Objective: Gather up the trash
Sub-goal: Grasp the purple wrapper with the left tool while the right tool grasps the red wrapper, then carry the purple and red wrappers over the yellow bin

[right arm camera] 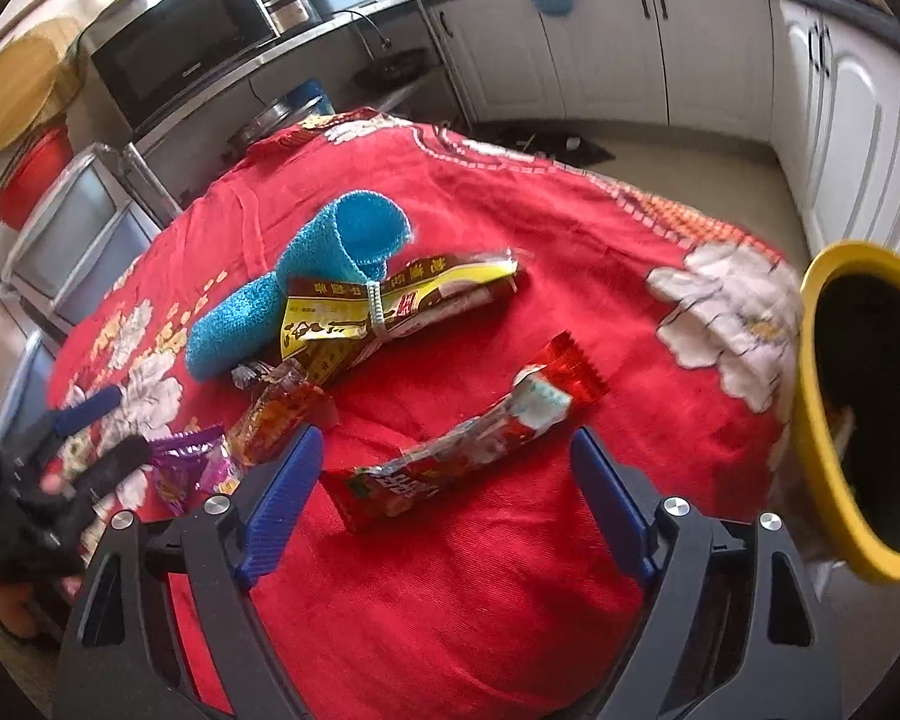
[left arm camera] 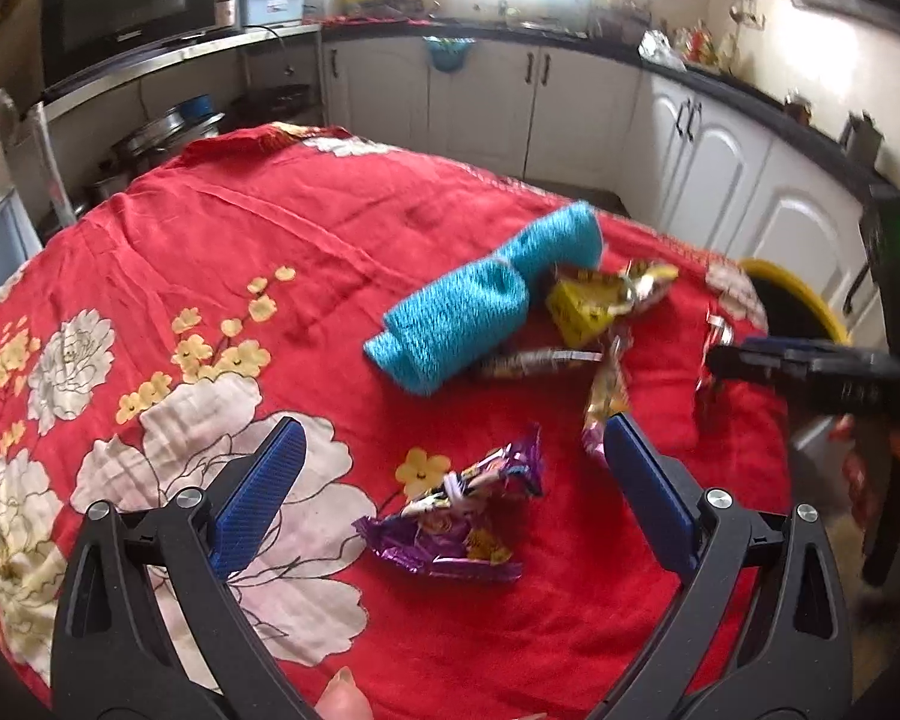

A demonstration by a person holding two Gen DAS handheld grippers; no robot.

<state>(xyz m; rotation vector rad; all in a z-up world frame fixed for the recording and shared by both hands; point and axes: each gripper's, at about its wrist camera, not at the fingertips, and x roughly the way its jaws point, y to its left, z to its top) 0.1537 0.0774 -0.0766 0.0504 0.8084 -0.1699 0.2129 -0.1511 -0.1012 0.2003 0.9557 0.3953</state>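
Both claws gaping, empty, yellow packet (right arm camera: 354, 312) (Chinese print, unreadable), red wrapper (right arm camera: 468, 450)

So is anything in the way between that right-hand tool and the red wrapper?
Nothing visible. The right tool is open, and the red wrapper lies between its fingers on the red cloth.

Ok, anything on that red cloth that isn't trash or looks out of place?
Yes: the rolled blue knit cloth lies among the wrappers, touching the yellow packet. It looks like fabric, not litter. The red wrapper lies flat; nothing looks spilled.
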